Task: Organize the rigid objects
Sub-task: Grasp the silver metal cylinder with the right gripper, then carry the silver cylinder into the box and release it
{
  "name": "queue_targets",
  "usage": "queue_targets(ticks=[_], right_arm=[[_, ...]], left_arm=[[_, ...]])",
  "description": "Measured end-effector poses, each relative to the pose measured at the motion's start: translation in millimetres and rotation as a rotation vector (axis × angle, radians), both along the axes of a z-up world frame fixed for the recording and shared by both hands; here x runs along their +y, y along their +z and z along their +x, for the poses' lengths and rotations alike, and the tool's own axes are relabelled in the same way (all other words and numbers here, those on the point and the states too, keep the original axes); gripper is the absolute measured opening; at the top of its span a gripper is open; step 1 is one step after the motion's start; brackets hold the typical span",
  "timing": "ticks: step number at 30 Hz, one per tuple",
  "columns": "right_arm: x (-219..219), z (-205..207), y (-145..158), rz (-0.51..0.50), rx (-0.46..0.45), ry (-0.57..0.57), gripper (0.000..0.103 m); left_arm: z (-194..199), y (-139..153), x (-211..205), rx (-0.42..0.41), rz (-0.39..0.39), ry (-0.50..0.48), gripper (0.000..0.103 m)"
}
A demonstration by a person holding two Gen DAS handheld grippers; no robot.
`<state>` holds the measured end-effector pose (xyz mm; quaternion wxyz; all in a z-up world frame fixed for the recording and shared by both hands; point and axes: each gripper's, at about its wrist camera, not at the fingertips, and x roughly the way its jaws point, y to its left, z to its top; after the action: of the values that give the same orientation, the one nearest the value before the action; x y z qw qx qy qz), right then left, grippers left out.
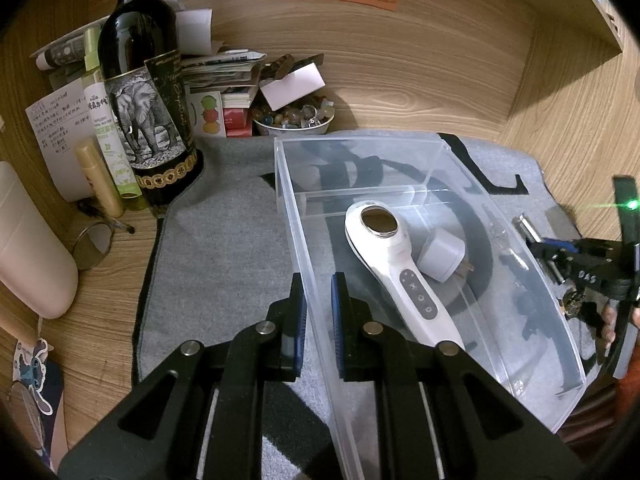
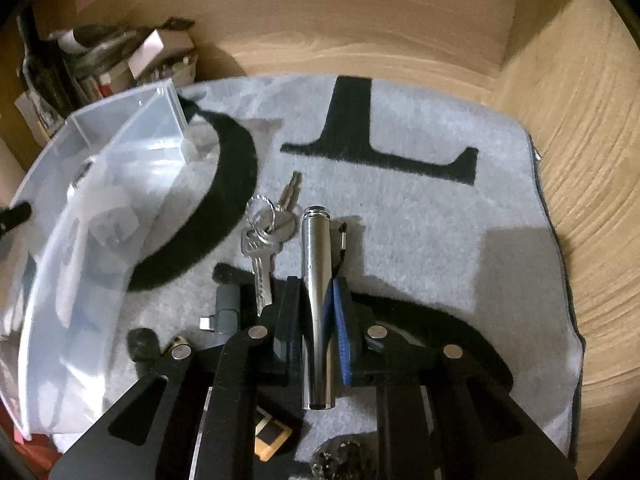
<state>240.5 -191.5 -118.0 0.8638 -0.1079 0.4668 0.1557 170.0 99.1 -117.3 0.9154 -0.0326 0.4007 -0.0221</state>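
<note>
Step in hand: the right gripper (image 2: 316,312) is clamped on a polished silver metal cylinder (image 2: 316,280), apparently a small torch, which lies along its fingers above the grey towel with black lettering (image 2: 420,216); this looks like the pick-up before stowing.
Left gripper: the left gripper (image 1: 319,304) straddles the near-left wall of the clear plastic storage bin (image 1: 360,148), one pad outside and one inside; whether the pads press the wall cannot be told, as a narrow gap shows.
Already in the bin: a white handheld massager with a round metal head (image 1: 394,264) and a small white plug adapter (image 1: 442,254) lie on the bin floor, touching.
Still on the towel: a bunch of silver keys on a ring (image 2: 266,240), just left of the cylinder, and a grey cable adapter (image 2: 226,312) nearer the bin.
Next move: probably carry the cylinder left over the bin rim and let go inside, clear of the massager, while the left gripper steadies the wall.
Left wrist view only: the bin contents, the dark wine bottle with an elephant label (image 1: 148,112) and the bowl of beads (image 1: 296,116) at the back.
Right wrist view only: the grip on the cylinder, plus the keys and adapter; the bin's contents show only as blurs.
</note>
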Motion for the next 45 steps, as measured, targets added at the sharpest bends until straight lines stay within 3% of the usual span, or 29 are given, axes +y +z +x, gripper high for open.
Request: queue_targets(ticks=[11, 17, 25, 34, 45], right_arm=[[5.2, -19.0, 58.7, 0.085, -0.177, 0.019, 0.014], [24.5, -34.5, 90.4, 0.121, -0.275, 0.075, 0.014], [62.2, -50.5, 112.2, 0.178, -0.340, 0.182, 0.014], [107.0, -63.8, 106.1, 0.207, -0.310, 0.328, 0.014], [151.2, -62.0, 63.9, 0.156, -0.160, 0.439, 0.014]], left_arm=[[0.0, -0.1, 0.0, 0.000, 0.000, -0.001, 0.011], [0.0, -0.1, -0.1, 0.000, 0.000, -0.001, 0.011], [0.3, -0.2, -0.5, 0.000, 0.001, -0.001, 0.011], [0.2, -0.2, -0.8, 0.000, 0.000, 0.000, 0.011], [0.2, -0.2, -0.9, -0.002, 0.001, 0.000, 0.011]])
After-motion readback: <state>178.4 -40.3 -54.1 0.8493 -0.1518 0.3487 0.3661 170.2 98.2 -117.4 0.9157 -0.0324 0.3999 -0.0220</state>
